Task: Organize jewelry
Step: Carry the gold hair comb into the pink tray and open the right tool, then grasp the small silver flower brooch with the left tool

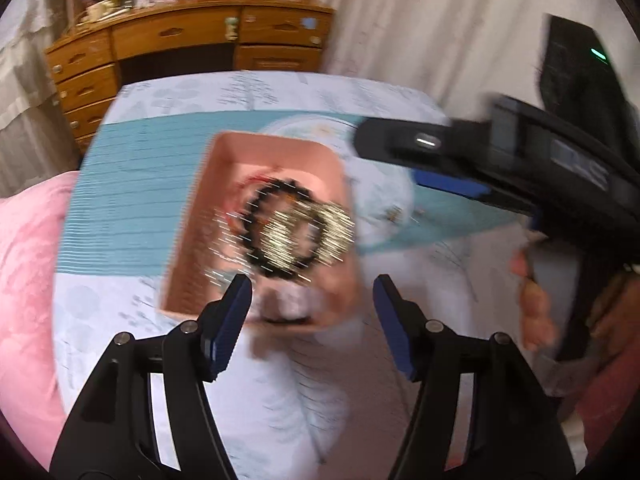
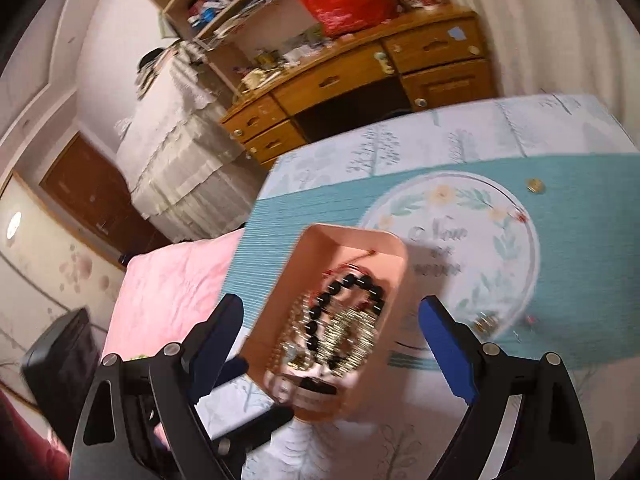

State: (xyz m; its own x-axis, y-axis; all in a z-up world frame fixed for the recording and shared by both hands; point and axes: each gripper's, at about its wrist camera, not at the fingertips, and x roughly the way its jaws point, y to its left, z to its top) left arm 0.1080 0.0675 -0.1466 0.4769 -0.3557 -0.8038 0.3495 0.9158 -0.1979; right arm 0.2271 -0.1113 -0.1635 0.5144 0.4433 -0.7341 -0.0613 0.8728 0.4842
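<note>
A pink box sits on the teal mat on the table and holds a black bead bracelet, a sparkly gold bracelet and a red string. My left gripper is open and empty, just above the box's near end. My right gripper is open and empty, its fingers on either side of the box. The right gripper also shows in the left wrist view at upper right. A gold earring and small gold pieces lie on the mat. Both views are motion-blurred.
A wooden desk with drawers stands beyond the table, cluttered, with a red bag on top. A pink quilt lies left of the table. A light patterned cloth covers the table under the mat.
</note>
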